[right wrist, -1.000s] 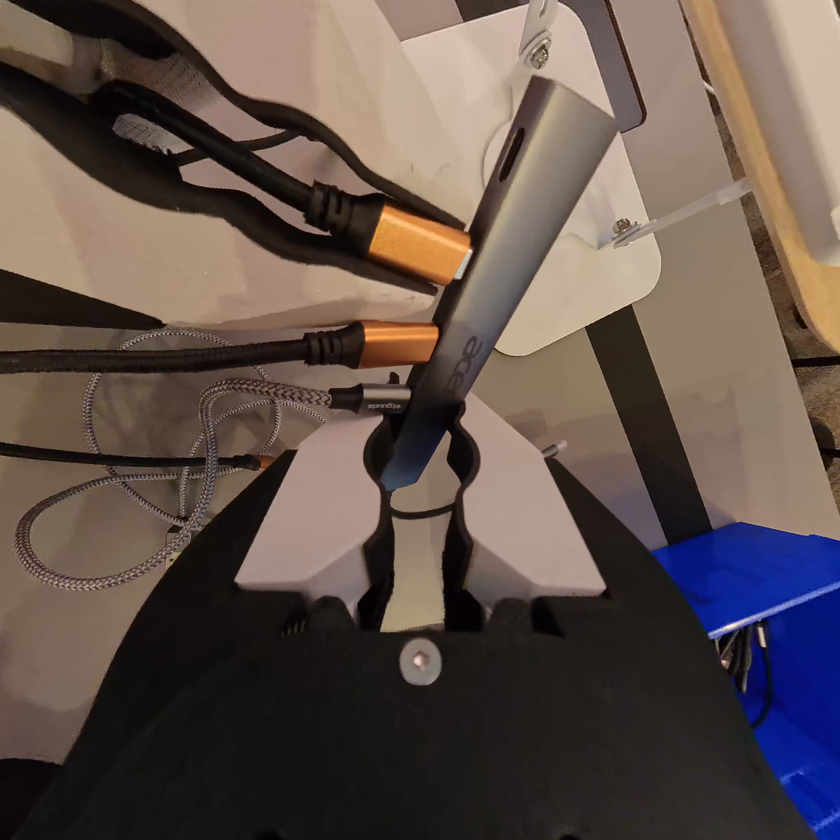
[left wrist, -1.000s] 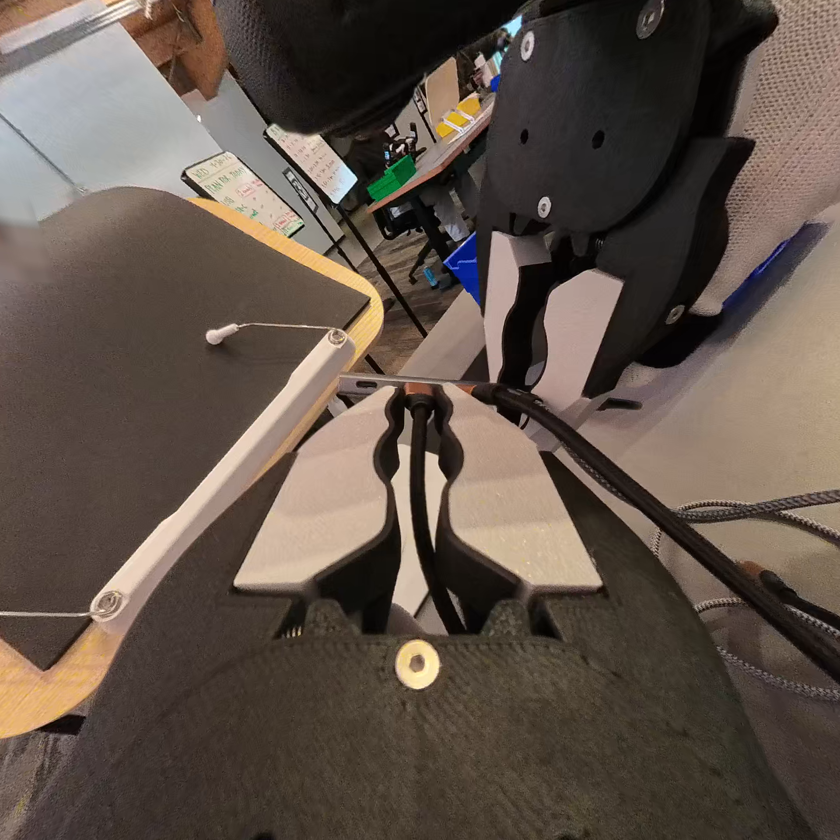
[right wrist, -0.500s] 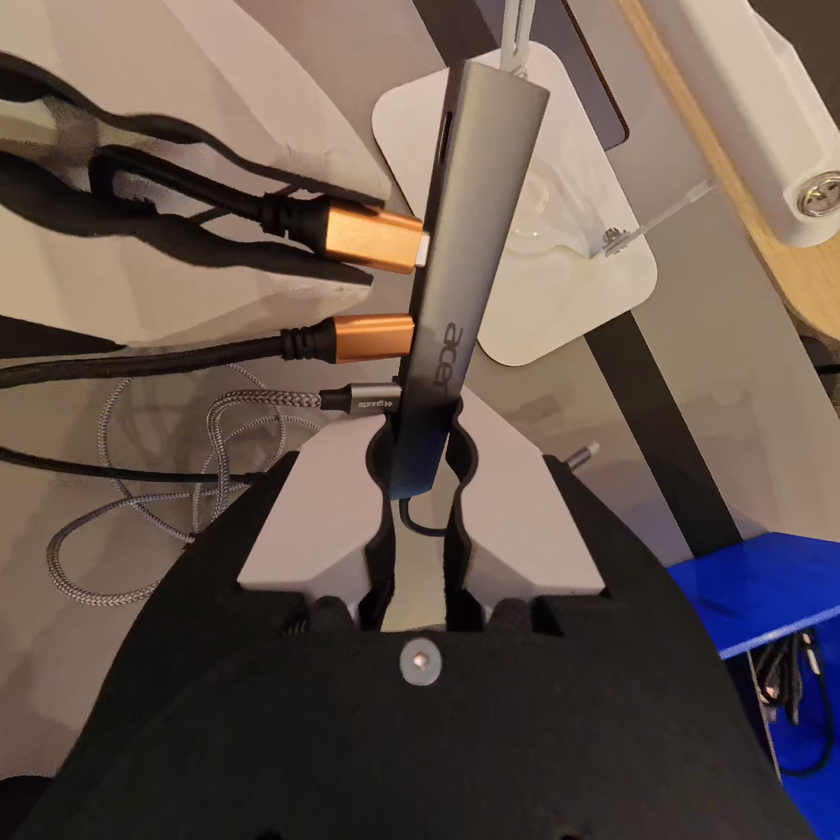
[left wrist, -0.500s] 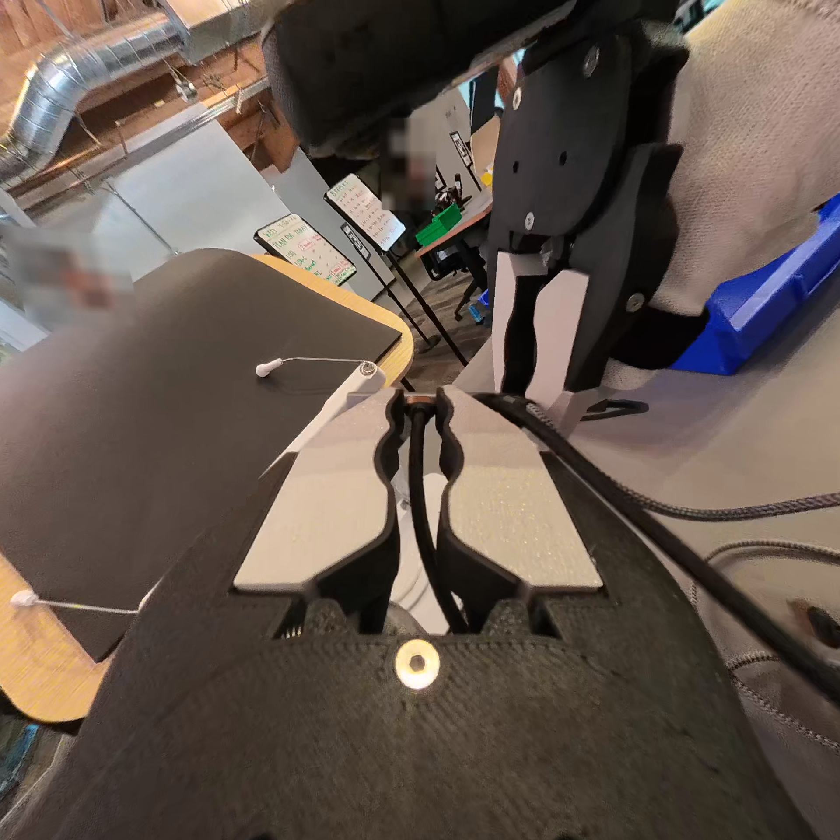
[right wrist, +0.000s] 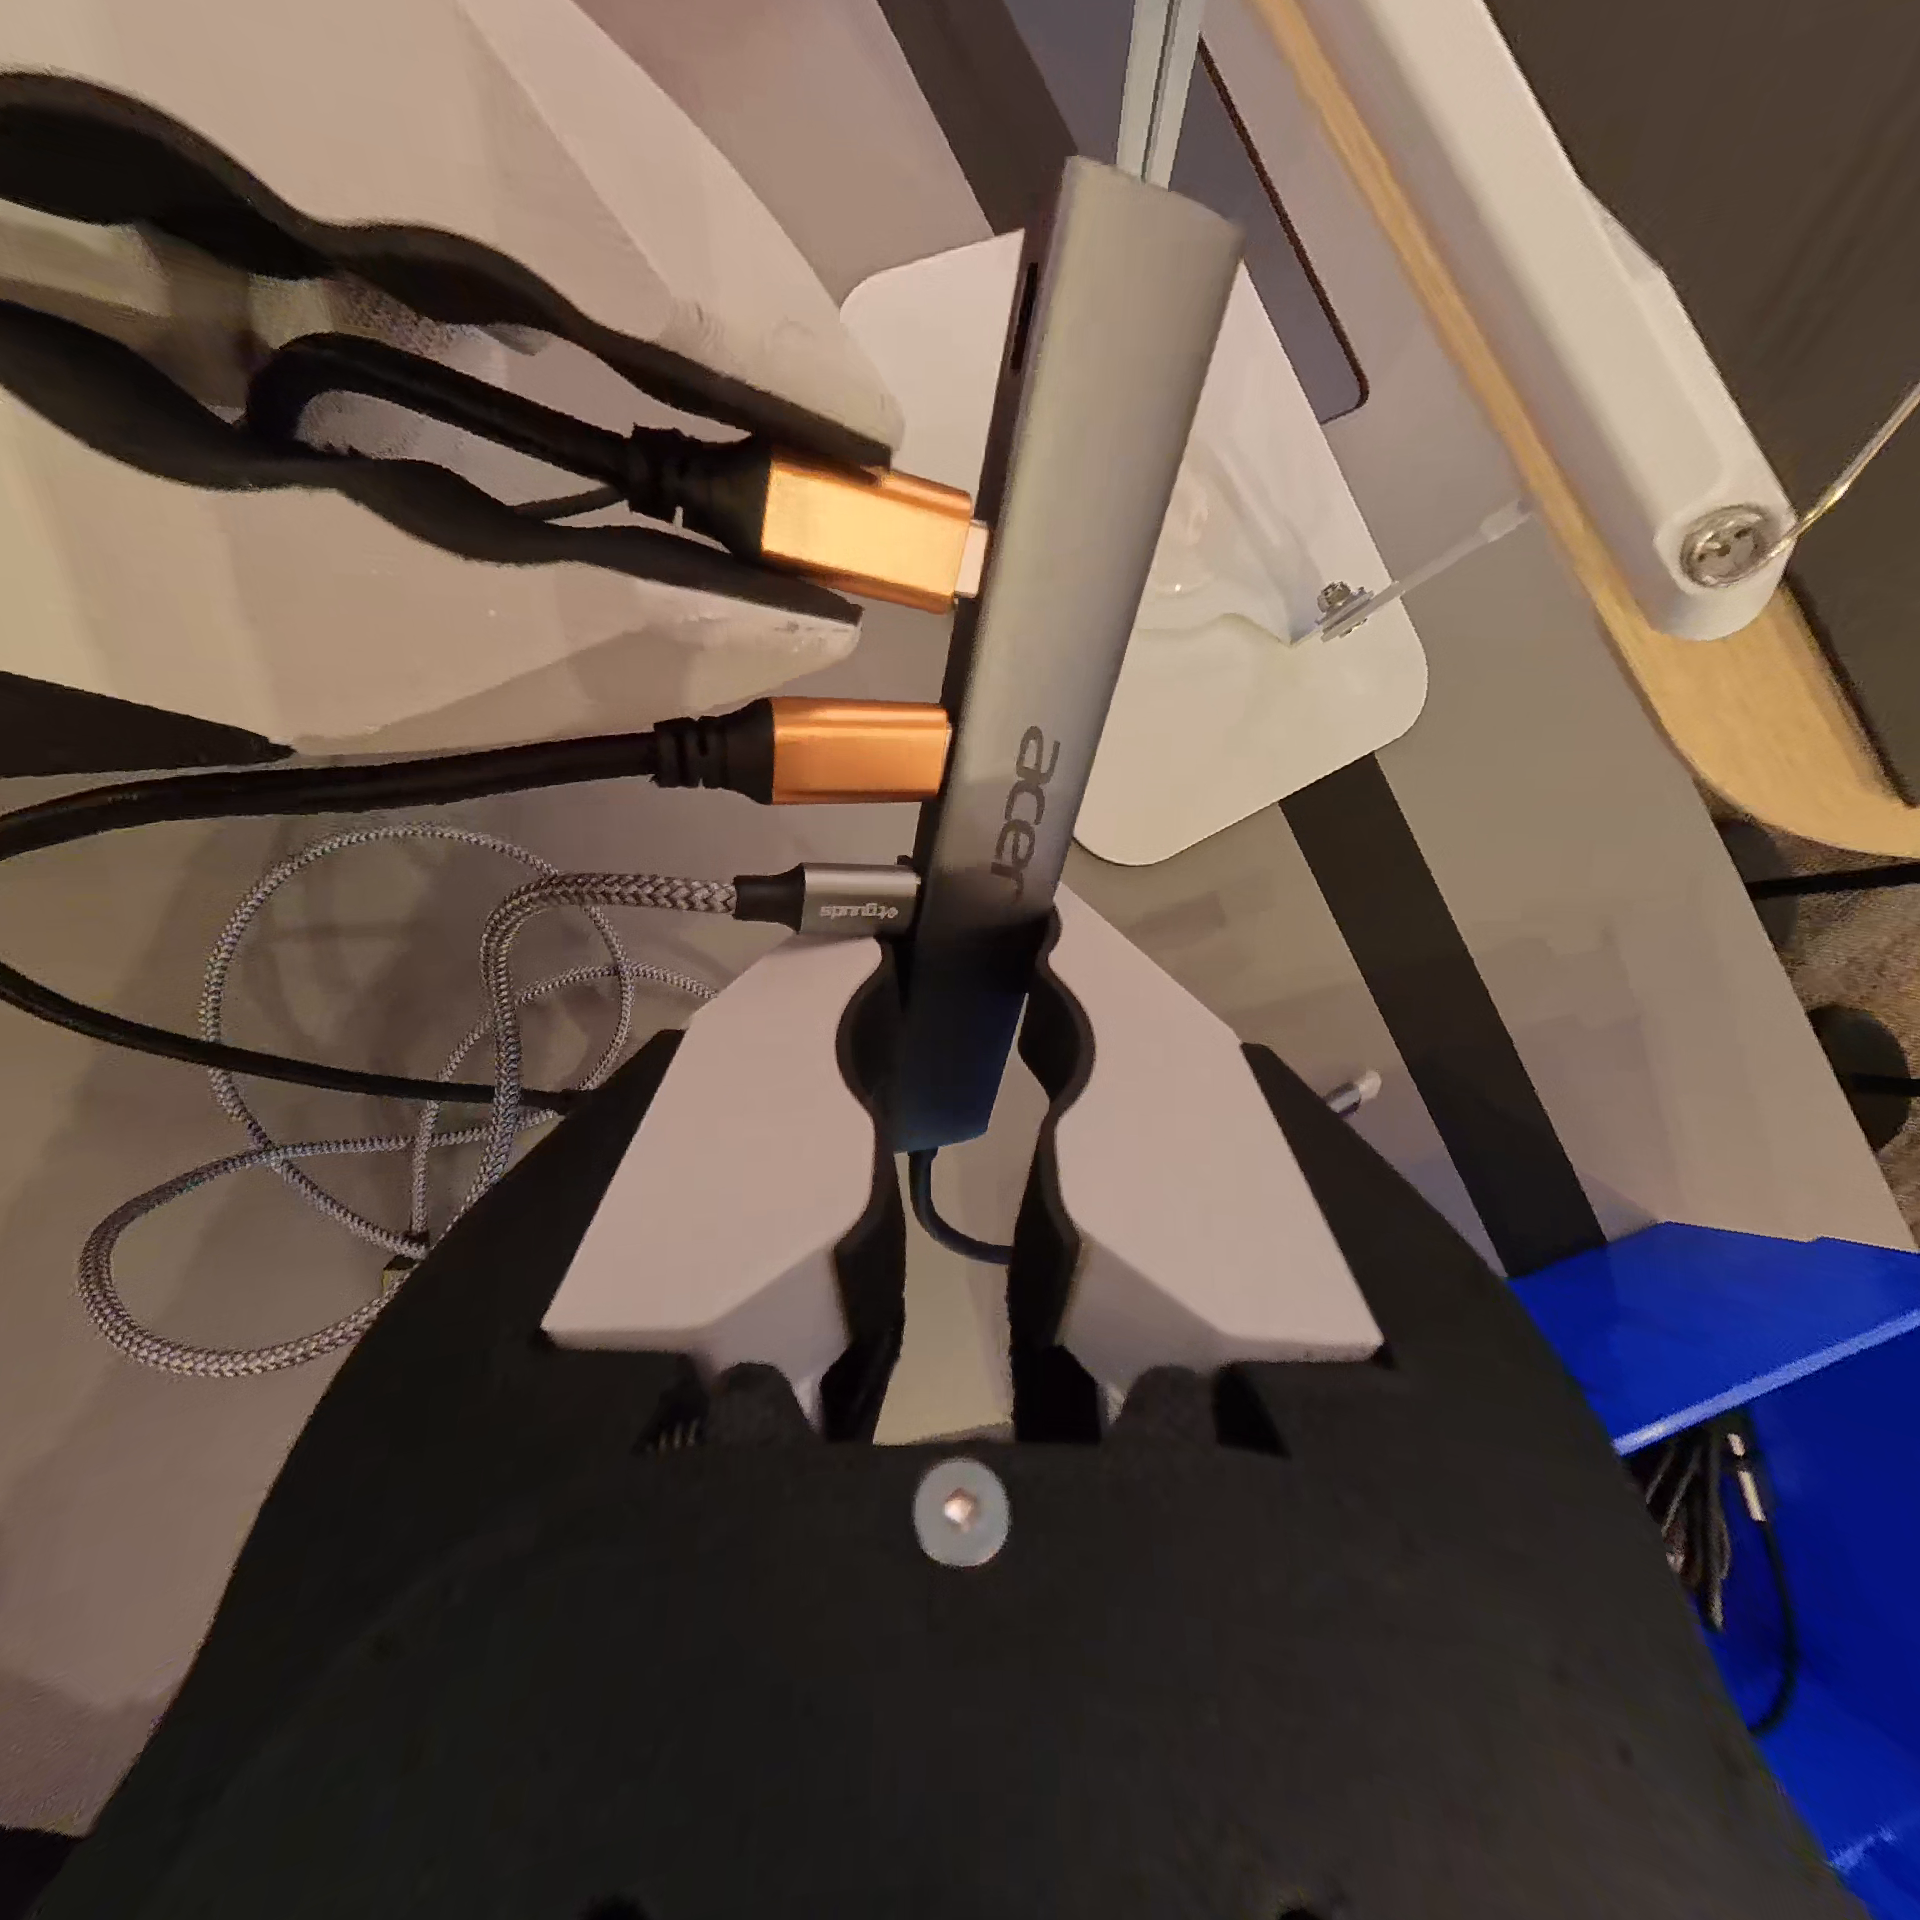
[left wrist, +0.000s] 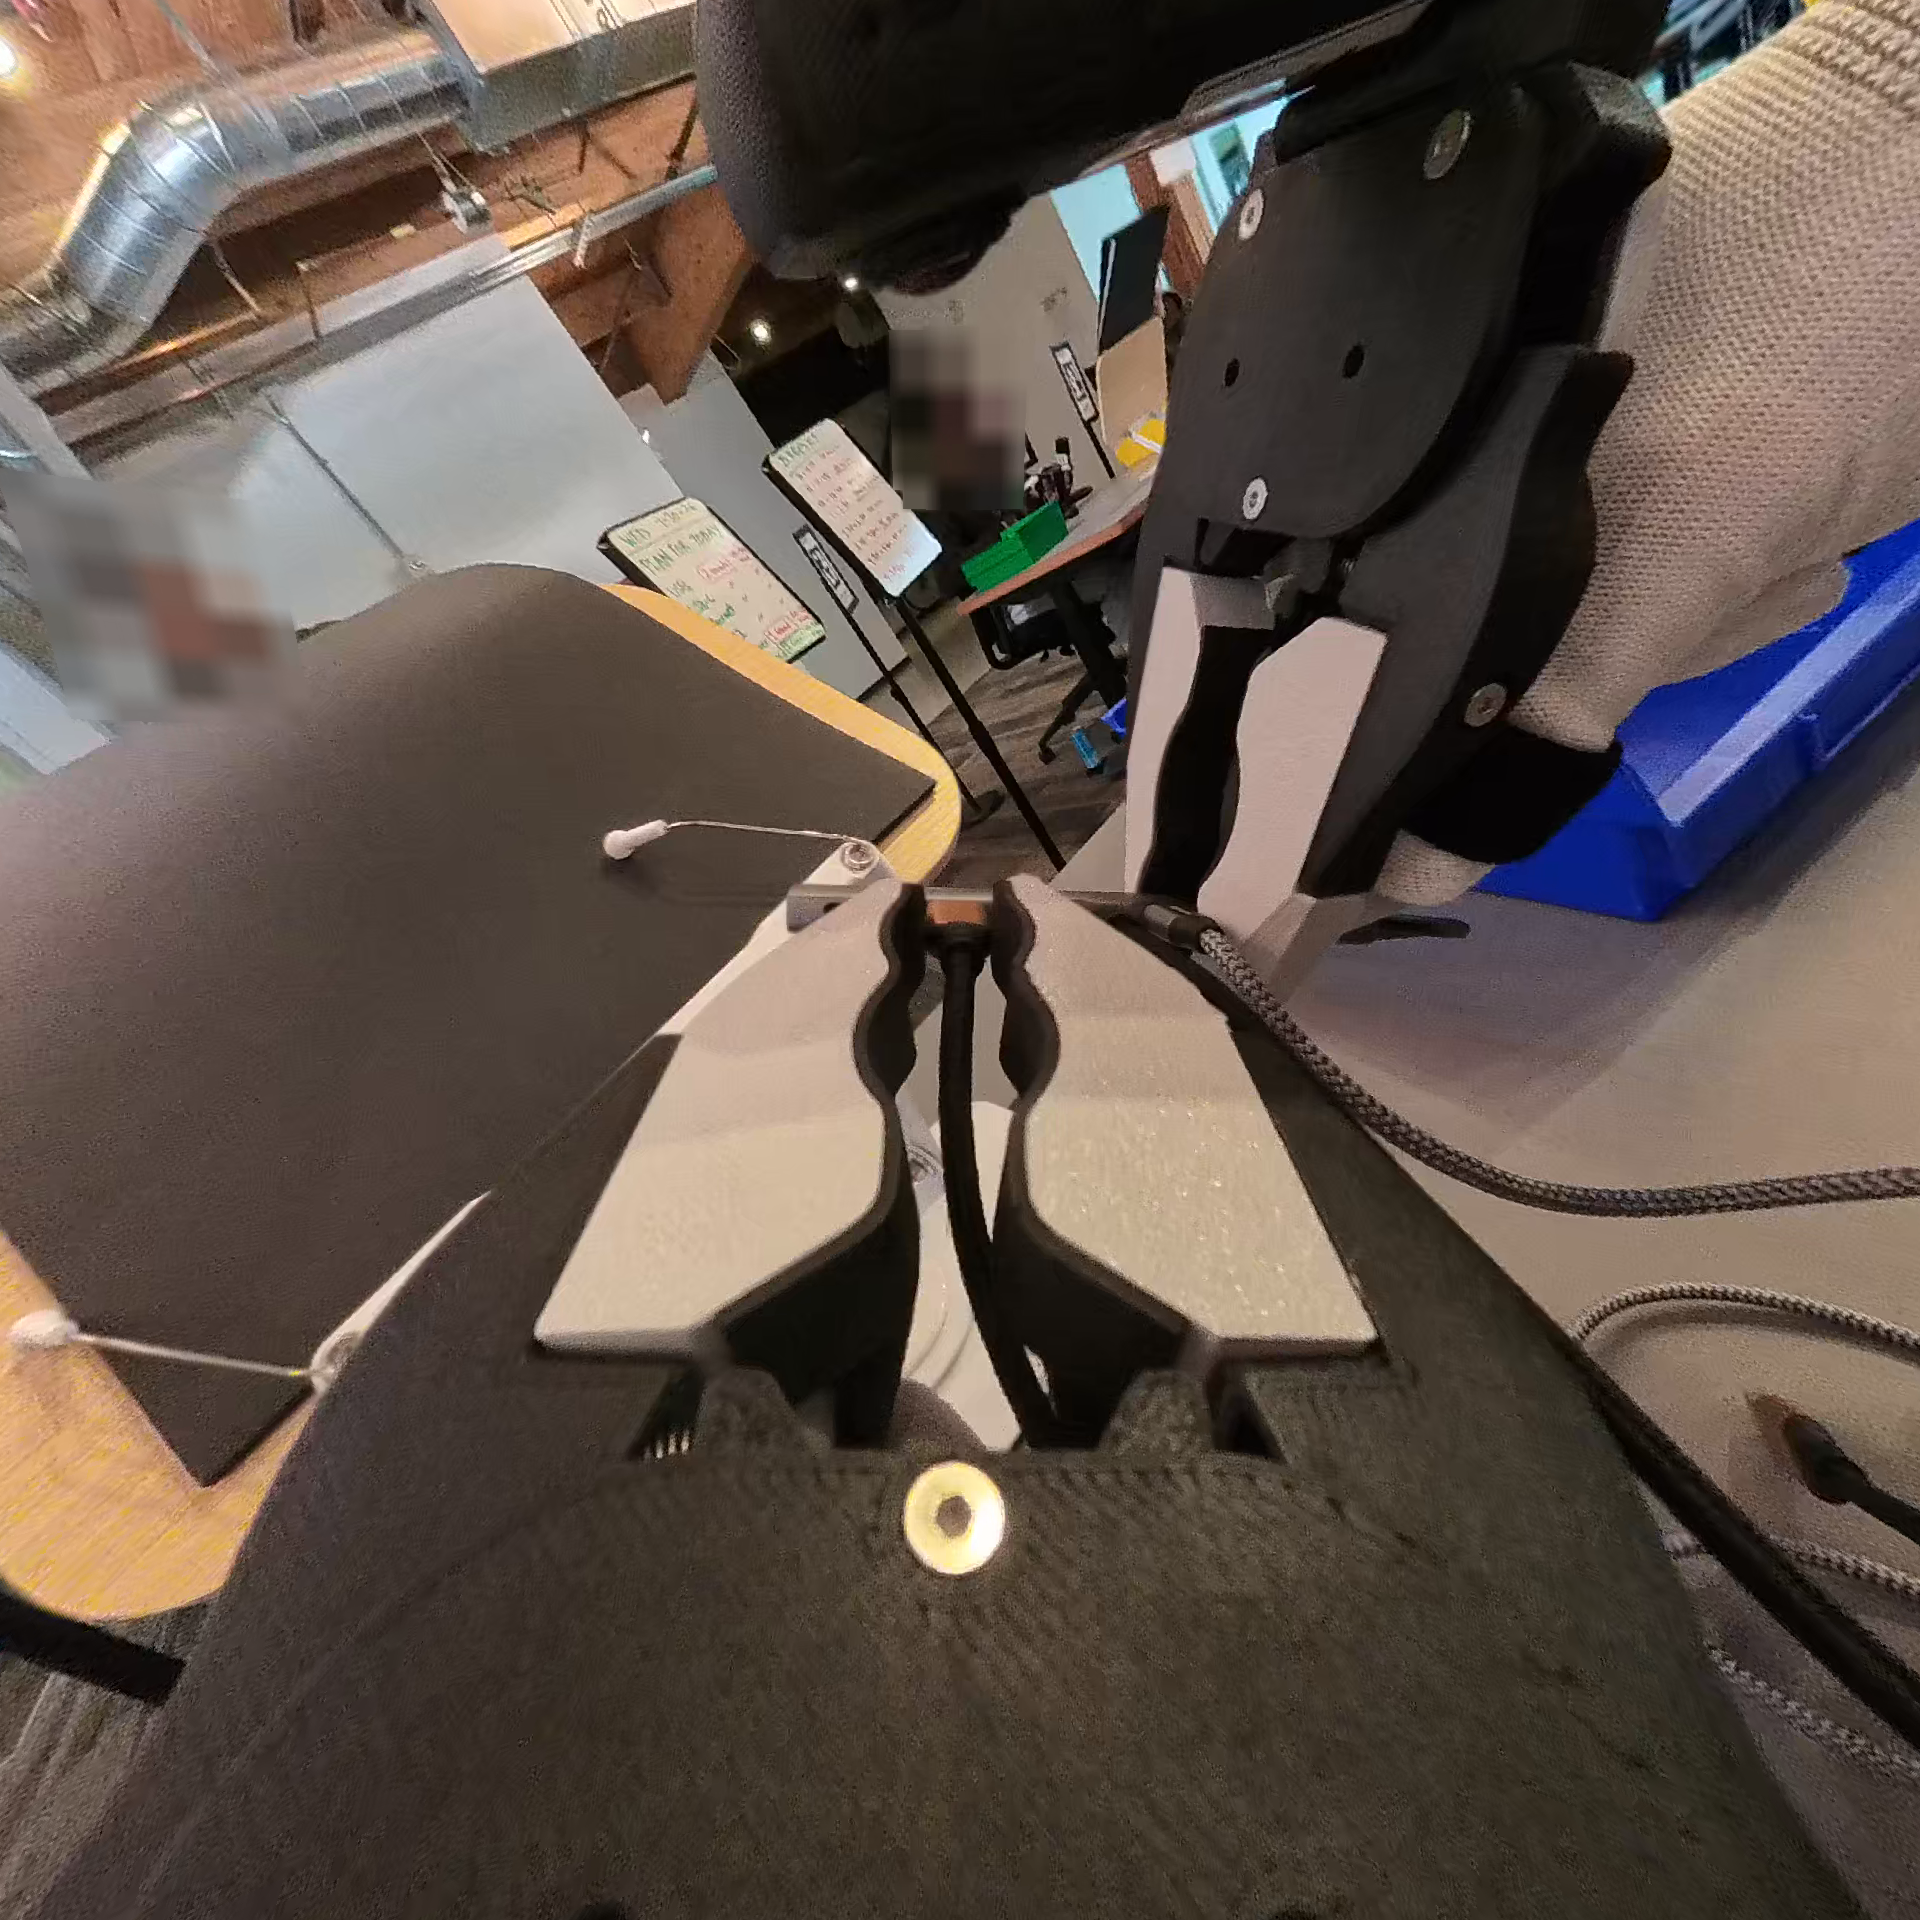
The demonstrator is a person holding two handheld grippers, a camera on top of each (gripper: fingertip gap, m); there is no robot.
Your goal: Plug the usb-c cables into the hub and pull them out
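While the right gripper (right wrist: 961, 997) pinches the hub (right wrist: 1081, 582), two cables sit plugged; the left gripper (left wrist: 956, 914), clamped on the copper plug (right wrist: 868, 540), seems only partly inserted.

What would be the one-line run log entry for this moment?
right hand-held gripper: shut on hub | left hand-held gripper: shut on upper copper plug, metal tip showing | two lower plugs seated
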